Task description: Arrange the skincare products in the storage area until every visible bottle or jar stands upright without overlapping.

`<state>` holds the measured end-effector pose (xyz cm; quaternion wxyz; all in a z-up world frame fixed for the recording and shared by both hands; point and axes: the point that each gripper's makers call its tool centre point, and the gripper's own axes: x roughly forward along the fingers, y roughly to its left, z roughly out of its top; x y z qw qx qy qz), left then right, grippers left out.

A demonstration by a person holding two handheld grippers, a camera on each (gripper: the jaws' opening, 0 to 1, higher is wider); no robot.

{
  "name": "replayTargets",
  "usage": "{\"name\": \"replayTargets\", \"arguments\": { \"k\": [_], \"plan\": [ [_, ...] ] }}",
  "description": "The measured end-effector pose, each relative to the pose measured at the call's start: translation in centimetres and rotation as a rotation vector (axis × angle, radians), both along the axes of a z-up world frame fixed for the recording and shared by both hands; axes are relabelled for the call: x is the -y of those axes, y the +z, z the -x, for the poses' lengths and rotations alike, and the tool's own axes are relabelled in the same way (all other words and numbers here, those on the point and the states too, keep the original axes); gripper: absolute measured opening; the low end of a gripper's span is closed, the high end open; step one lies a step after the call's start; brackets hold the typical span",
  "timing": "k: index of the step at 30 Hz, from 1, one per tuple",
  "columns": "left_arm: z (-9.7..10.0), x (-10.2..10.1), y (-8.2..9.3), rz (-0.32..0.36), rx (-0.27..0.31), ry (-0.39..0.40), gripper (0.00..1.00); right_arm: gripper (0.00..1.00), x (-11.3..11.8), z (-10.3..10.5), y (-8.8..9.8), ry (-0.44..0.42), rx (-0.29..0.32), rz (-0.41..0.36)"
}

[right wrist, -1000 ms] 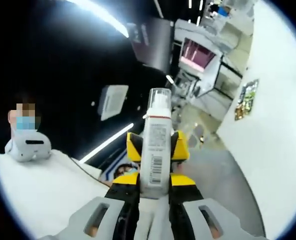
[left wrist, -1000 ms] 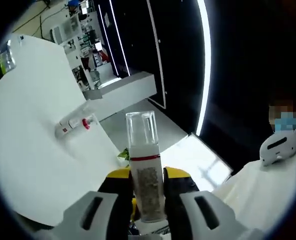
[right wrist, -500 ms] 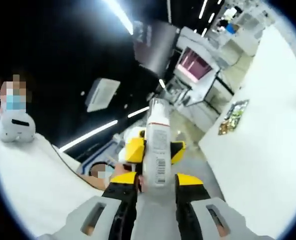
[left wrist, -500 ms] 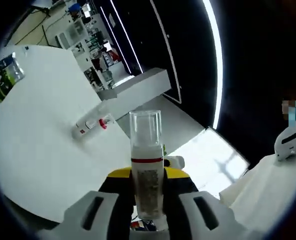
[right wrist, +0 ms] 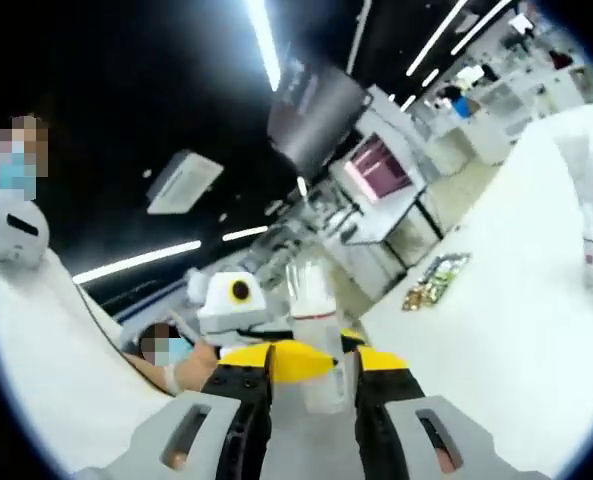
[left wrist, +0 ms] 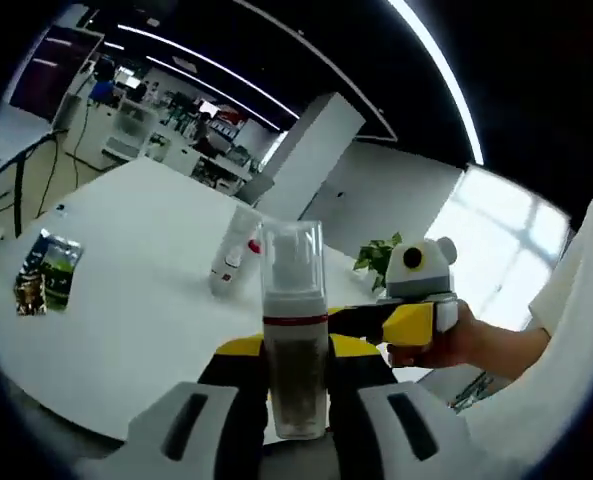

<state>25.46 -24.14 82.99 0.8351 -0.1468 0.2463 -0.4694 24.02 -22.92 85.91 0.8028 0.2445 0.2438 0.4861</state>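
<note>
Each gripper pinches a pump bottle (left wrist: 294, 340) (right wrist: 314, 330) above the white table (left wrist: 126, 300); lower them upright, apart from the lying bottle (left wrist: 234, 258).

We now see the right gripper (left wrist: 416, 318) at three o'clock beside our left bottle (left wrist: 294, 340), and the left gripper (right wrist: 238, 310) at nine o'clock beside our right bottle (right wrist: 316, 330).
</note>
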Motion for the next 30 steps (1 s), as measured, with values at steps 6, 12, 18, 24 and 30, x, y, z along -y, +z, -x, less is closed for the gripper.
{"name": "replayTargets", "arguments": {
  "k": [6,12,18,24,30],
  "plan": [
    [1.1,0.4,-0.7,-0.152,0.096,-0.018,0.16,0.28,-1.1,0.1,-1.4,-0.067,-0.025,0.116],
    [2.2,0.9,-1.8,-0.339,0.212,-0.088,0.17,0.22,-1.5,0.6,-2.7,-0.088,-0.043,0.198],
    [2.6,0.1,-1.8,-0.339,0.220,-0.062,0.17,0.16,-1.6,0.9,-2.8,-0.083,-0.048,0.205],
    [3.1,-0.6,-2.3,-0.366,0.266,-0.064,0.18,0.16,-2.4,1.4,-3.4,-0.073,-0.038,0.231],
    [3.4,-1.8,-2.8,-0.386,0.314,-0.068,0.20,0.15,-3.0,1.4,-3.6,-0.070,-0.045,0.228]
  ]
}}
